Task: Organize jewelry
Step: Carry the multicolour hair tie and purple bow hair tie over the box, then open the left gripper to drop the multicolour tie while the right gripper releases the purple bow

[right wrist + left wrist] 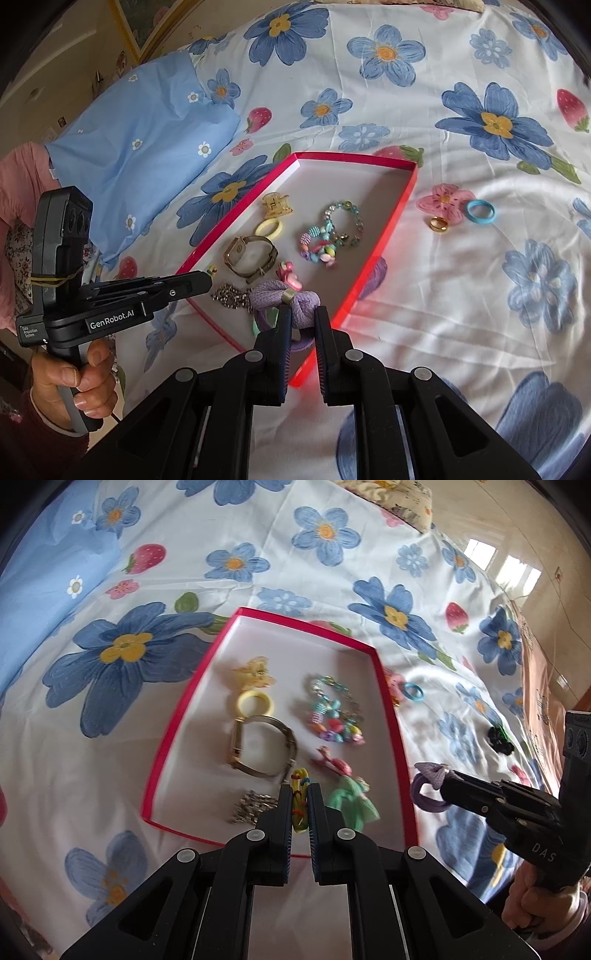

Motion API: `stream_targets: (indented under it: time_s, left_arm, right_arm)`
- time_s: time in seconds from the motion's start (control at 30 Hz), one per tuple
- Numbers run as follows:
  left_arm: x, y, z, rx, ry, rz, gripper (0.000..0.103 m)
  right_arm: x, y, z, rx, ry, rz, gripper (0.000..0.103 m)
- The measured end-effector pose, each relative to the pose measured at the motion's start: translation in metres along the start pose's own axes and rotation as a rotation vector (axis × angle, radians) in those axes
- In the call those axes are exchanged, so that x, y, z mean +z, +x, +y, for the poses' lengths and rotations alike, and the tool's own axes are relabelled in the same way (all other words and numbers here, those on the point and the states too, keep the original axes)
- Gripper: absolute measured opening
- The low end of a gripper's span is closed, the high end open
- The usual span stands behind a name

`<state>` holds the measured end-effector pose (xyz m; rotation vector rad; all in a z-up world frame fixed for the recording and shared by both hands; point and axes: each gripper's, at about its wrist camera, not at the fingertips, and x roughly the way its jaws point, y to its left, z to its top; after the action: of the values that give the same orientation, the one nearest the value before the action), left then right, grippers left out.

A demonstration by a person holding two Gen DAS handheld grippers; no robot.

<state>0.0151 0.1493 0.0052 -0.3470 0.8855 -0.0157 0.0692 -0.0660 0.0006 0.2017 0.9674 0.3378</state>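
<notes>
Floral bedsheet [332, 572], red-rimmed tray [388, 701], tiled floor [535, 528]

Left claw [299, 797]: seen from its own wrist camera, both black fingers [282, 812] point forward and downward, drawn nearly together and pinching a small yellow hair tie [300, 801] with coloured bands between the pads. In the right wrist view this claw [207, 281] extends sideways; a bare left hand [79, 380] wraps its pistol grip, thumb on top, a dark sleeve at the wrist.

Right claw [302, 325]: fingers likewise angled downward, closed on a purple bow hair tie [284, 301], the bow standing above the fingertips. In the left wrist view the right hand [535, 901] grips the handle below this claw [443, 781].
</notes>
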Motion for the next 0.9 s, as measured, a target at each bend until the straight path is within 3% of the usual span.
stream_targets:
  time_s: [0.43, 0.9]
  left_arm:
    - [0.022, 0.024, 0.032, 0.095, -0.03, -0.003, 0.007]
    - [0.033, 0.064, 0.039, 0.127, -0.024, 0.038, 0.007]
  right_arm:
    - [0.031, 0.042, -0.002, -0.01, 0.006, 0.013, 0.012]
    - [0.042, 0.091, -0.011, -0.056, 0.017, 0.062, 0.013]
